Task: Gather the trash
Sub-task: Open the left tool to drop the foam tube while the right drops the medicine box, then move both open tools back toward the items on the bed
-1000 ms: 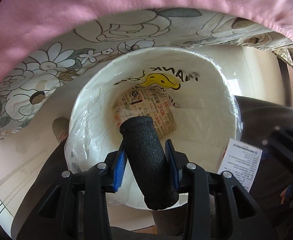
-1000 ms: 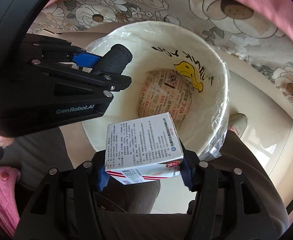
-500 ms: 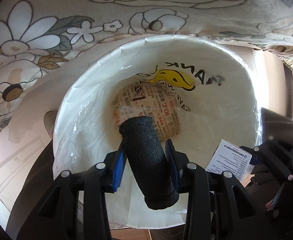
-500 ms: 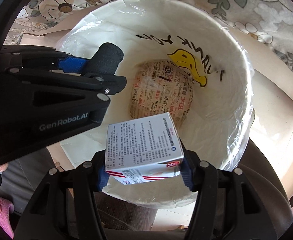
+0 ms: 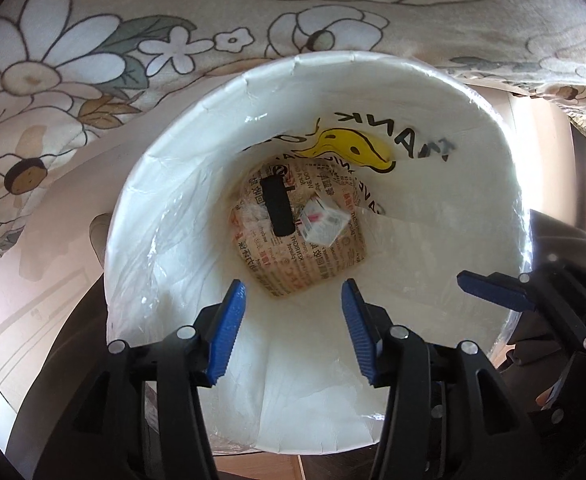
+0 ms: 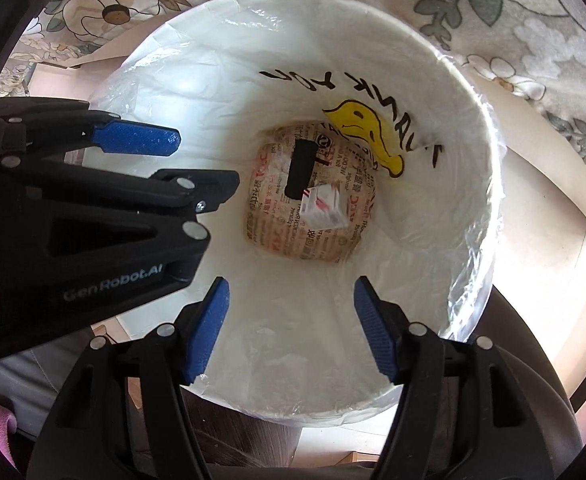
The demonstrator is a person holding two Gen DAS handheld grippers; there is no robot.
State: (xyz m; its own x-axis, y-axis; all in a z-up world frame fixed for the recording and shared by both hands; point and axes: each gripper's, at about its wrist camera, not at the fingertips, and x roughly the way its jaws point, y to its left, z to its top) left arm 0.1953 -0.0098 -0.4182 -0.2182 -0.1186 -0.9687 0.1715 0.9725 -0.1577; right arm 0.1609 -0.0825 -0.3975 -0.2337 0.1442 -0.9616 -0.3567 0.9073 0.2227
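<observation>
A white plastic-lined bin [image 5: 165, 216] [image 6: 465, 92] fills both views from above. On the printed paper at its bottom lie a black foam tube [image 5: 277, 209] [image 6: 301, 169] and a small white carton [image 5: 325, 226] [image 6: 324, 209], side by side. My left gripper [image 5: 293, 320] hangs over the bin's near rim, its jaws opening with nothing between them. My right gripper [image 6: 291, 328] is also above the rim, jaws opening and empty. The left gripper [image 6: 133, 140] shows at the left of the right wrist view, and a blue pad of the right gripper [image 5: 493, 290] shows at the right edge of the left wrist view.
A flowered cloth [image 5: 93, 60] [image 6: 533, 20] hangs over the far side of the bin. A pale floor [image 5: 13, 300] lies at the left. A person's dark trouser legs [image 5: 565, 236] flank the bin. The bag carries a yellow smiley [image 5: 353, 148].
Both grippers have sunk toward the bin and spread their jaws. The black tube and the white carton left the pads and now lie at the bin's bottom.
</observation>
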